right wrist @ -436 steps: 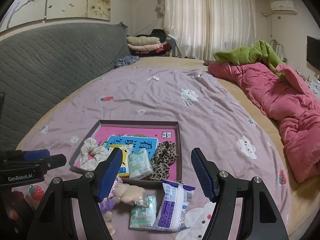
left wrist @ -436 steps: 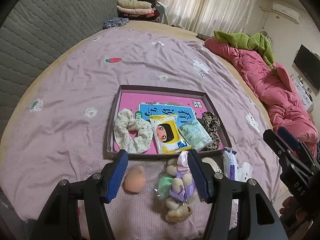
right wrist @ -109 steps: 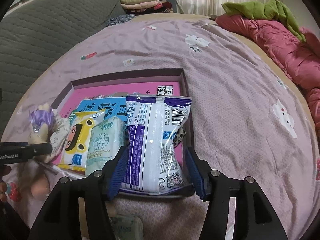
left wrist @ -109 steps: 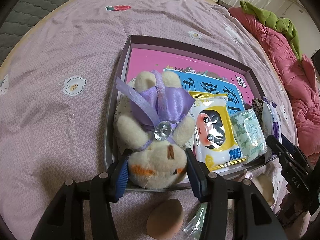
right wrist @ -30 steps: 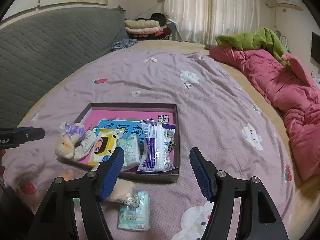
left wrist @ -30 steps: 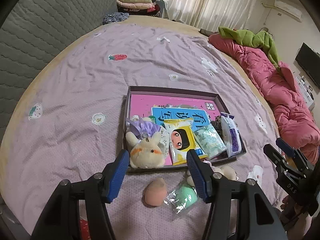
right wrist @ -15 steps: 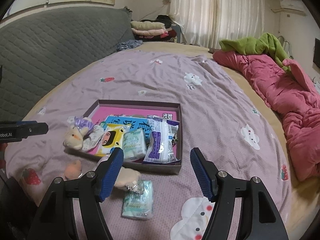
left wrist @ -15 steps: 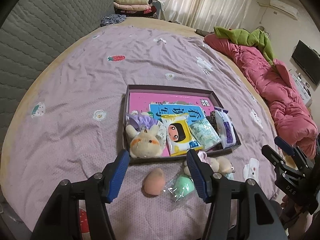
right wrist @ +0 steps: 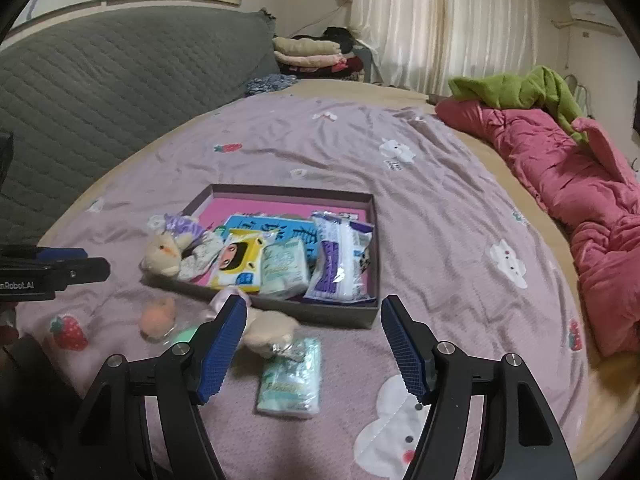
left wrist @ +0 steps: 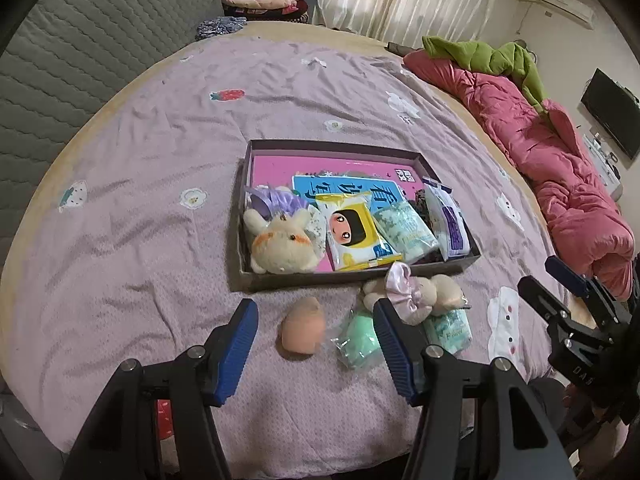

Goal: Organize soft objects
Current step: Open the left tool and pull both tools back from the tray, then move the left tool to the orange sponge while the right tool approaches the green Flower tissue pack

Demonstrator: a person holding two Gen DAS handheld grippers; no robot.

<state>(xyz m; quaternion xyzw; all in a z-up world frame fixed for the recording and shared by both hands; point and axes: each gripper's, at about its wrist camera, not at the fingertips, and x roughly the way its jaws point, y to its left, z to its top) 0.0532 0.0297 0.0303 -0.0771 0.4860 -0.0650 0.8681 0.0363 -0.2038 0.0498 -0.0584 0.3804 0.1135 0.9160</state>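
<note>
A shallow brown box sits on the purple bedsheet. Inside lie a cream plush with a purple bow, a yellow wipes pack, a green tissue pack and a purple-white packet. In front of the box lie a peach sponge, a mint bagged item, a small bear with a pink bow and another tissue pack. My left gripper hangs open above the sponge. My right gripper is open, nothing in it.
A pink quilt with a green garment lies along the right side of the bed. A grey quilted headboard stands at the left. Folded clothes are stacked at the far end, before curtains.
Both grippers have drawn back a little from the box, staying open. The loose items in front of the box now sit higher in both views.
</note>
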